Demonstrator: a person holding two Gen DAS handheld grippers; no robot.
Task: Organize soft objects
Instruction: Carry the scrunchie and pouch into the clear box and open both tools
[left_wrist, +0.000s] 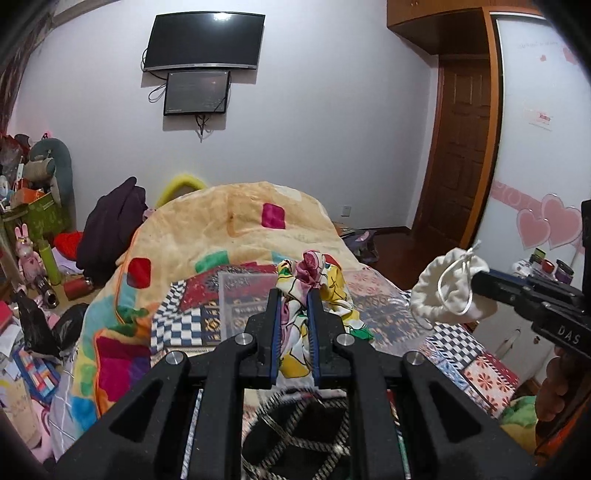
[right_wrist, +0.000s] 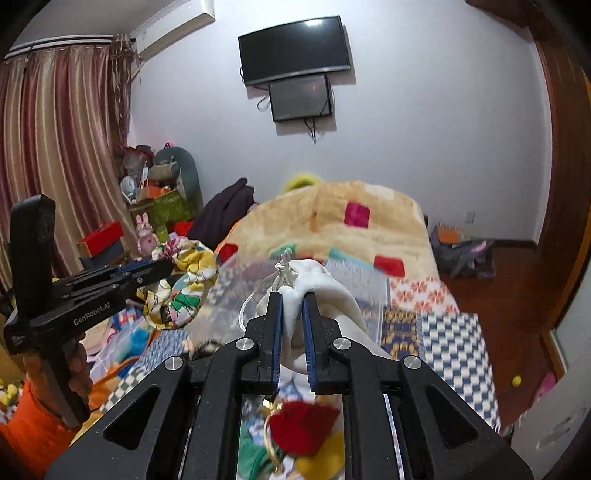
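Holding both items aloft over the bed (left_wrist: 461, 369). Left tongs (left_wrist: 293, 295) are clamped on a floral cloth (left_wrist: 314, 273), centre of the left view; the cloth bunches above the tips and trails down between the fingers. Right tongs (right_wrist: 292, 299) are clamped on a white pouch (right_wrist: 321, 284), centre of the right view, its cord (right_wrist: 284, 266) sticking up from the neck.

A clear box (left_wrist: 243, 295) sits on the patterned bedspread just beyond the cloth, mid-frame; probably the destination, though its rim is faint and I cannot tell if it is open.

Judgement for this step: bring one item down at a time, keep the grip closed until the fabric rests inside, and watch that the trailing cloth and loose cord do not snag on the box edge. A red yarn ball (right_wrist: 304, 424) lies below, bottom of the right view.
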